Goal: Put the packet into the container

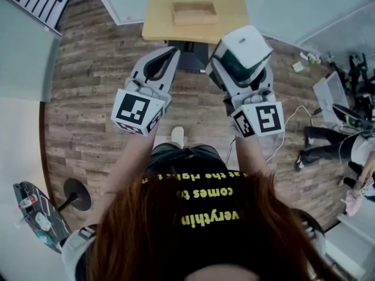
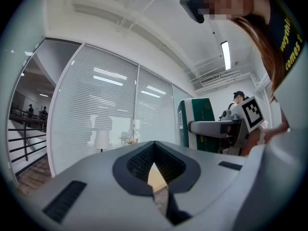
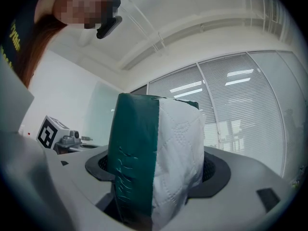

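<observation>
A green and white packet of soft quilted tissue stands clamped in my right gripper, held up at chest height; in the right gripper view the packet fills the space between the jaws. My left gripper is level with it on the left, its jaws closed together with nothing between them. From the left gripper view the packet shows off to the right. The container, a shallow wooden box, lies on a light wooden table ahead and below.
The floor is wood plank. A person sits on the floor at the right among cables. A round-based stand and a small tray of items are at the lower left. Glass walls with blinds enclose the room.
</observation>
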`<action>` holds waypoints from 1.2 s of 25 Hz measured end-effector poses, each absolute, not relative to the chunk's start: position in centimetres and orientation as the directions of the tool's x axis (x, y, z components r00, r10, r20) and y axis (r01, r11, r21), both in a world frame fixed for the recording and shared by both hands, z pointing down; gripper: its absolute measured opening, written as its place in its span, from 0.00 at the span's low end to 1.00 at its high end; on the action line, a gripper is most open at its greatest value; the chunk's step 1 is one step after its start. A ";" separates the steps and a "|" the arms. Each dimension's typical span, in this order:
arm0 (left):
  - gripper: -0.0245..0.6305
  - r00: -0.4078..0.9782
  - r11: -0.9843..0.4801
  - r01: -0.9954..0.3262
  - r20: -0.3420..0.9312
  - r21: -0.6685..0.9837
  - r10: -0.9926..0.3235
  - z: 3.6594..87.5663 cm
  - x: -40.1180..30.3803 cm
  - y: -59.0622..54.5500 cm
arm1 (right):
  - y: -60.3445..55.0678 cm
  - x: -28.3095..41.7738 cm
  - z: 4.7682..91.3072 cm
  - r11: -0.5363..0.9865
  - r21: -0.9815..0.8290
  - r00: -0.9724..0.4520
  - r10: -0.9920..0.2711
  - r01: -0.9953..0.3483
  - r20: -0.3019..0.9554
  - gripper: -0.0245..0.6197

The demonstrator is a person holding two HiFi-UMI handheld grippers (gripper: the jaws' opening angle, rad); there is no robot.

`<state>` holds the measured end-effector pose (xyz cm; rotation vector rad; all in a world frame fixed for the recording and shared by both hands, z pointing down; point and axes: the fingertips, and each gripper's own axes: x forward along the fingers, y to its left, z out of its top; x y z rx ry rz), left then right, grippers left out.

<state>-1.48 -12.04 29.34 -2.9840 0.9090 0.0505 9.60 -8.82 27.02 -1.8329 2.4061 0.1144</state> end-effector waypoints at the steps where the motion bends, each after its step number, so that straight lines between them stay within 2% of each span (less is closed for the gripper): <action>1: 0.04 0.831 -0.832 -0.555 -0.038 -0.012 -0.555 29.4 -1.4 -12.9 | -9.8 9.6 26.9 0.266 -0.006 -0.263 -0.955 -0.964 -0.139 0.68; 12: 0.04 0.830 -0.830 -0.557 -0.028 0.009 -0.557 30.3 1.2 -20.2 | -17.1 12.0 27.5 0.271 0.001 -0.269 -0.955 -0.963 -0.121 0.68; 24: 0.04 0.784 -0.786 -0.619 -0.062 0.008 -0.618 29.1 9.8 -31.1 | -28.3 19.3 27.3 0.375 0.005 -0.373 -0.920 -0.927 -0.118 0.68; 30: 0.04 0.748 -0.750 -0.662 -0.055 0.016 -0.661 28.9 11.4 -35.0 | -32.5 21.2 27.3 0.415 0.030 -0.415 -0.903 -0.909 -0.111 0.68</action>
